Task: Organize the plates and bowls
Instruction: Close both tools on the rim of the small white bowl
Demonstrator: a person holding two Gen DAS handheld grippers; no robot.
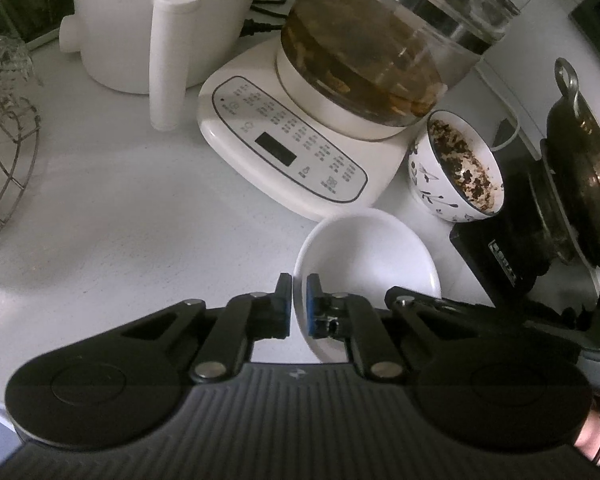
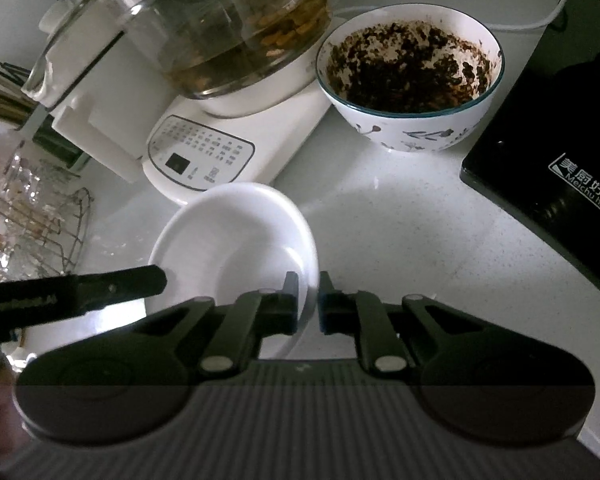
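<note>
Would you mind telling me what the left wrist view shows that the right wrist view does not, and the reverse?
Only the left wrist view shows the dark wok on the induction cooktop, the white cooker and the left gripper shut on the white dish rim.

Only the right wrist view shows the right gripper on the dish's opposite rim, the cooktop's printed brand label, and chopsticks.

Both share the white dish, the patterned dirty bowl, the glass kettle on its base, and the wire rack.
</note>
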